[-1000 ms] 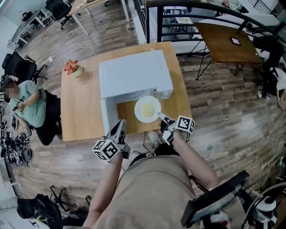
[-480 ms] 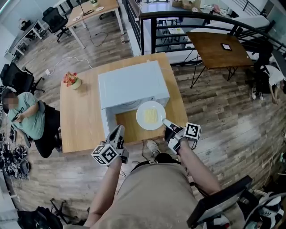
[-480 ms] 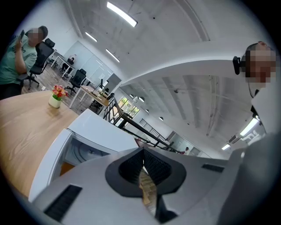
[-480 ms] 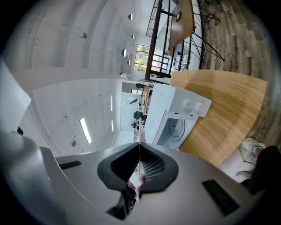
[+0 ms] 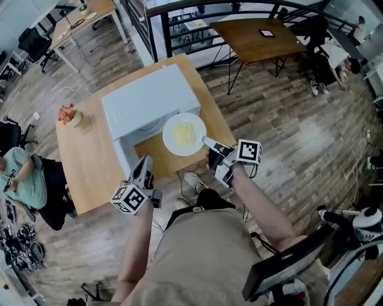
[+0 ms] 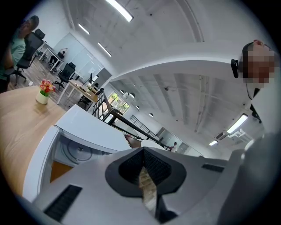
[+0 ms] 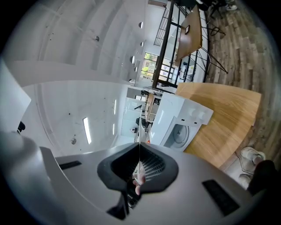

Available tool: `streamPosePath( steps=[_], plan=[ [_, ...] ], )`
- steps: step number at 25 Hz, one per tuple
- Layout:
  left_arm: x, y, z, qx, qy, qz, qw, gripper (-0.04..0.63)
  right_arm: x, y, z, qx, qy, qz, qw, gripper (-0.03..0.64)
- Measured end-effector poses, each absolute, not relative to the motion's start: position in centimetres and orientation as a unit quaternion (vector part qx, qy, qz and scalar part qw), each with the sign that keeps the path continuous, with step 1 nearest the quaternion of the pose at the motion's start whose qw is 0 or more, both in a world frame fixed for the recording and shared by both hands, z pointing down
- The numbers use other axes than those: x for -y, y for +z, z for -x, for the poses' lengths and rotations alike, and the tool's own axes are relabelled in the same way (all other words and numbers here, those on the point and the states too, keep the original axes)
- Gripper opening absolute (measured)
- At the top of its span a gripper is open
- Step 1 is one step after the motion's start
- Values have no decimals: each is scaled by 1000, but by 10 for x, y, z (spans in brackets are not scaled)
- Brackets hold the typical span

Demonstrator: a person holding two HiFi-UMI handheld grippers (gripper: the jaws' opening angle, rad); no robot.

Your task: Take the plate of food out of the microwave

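A white plate [image 5: 184, 134] with pale yellow food on it hangs in front of the open white microwave [image 5: 143, 98], above the wooden table [image 5: 84, 155]. My right gripper [image 5: 209, 143] is shut on the plate's near right rim. In the right gripper view the rim shows as a thin edge-on line between the closed jaws of the right gripper [image 7: 138, 169]. My left gripper [image 5: 142, 170] hovers at the table's front edge, by the open microwave door [image 5: 122, 156], with its fingers together and nothing in them. The left gripper [image 6: 145, 176] faces the microwave's mouth [image 6: 74, 151].
A small flower pot [image 5: 70, 115] stands at the table's left end. A seated person [image 5: 21, 179] is off the table's left side. A second wooden table [image 5: 257, 39] and black railings [image 5: 179, 12] lie behind the microwave. Wood floor runs to the right.
The right gripper has risen with the plate, carrying it up from table level at the microwave's mouth. The left gripper has stayed near the table's front edge.
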State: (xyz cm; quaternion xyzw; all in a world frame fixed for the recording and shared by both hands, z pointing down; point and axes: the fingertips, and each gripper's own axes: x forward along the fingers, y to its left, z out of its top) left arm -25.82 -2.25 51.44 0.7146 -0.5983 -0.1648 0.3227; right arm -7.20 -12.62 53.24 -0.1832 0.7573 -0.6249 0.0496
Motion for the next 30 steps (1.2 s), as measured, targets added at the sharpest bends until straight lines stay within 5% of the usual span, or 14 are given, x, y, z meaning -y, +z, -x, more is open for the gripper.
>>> streamPosePath(
  steps=[30],
  plan=[
    [-35,538,221,598,-188,-711,318,5,68,527,-1,-743,-634,169,128,13]
  ],
)
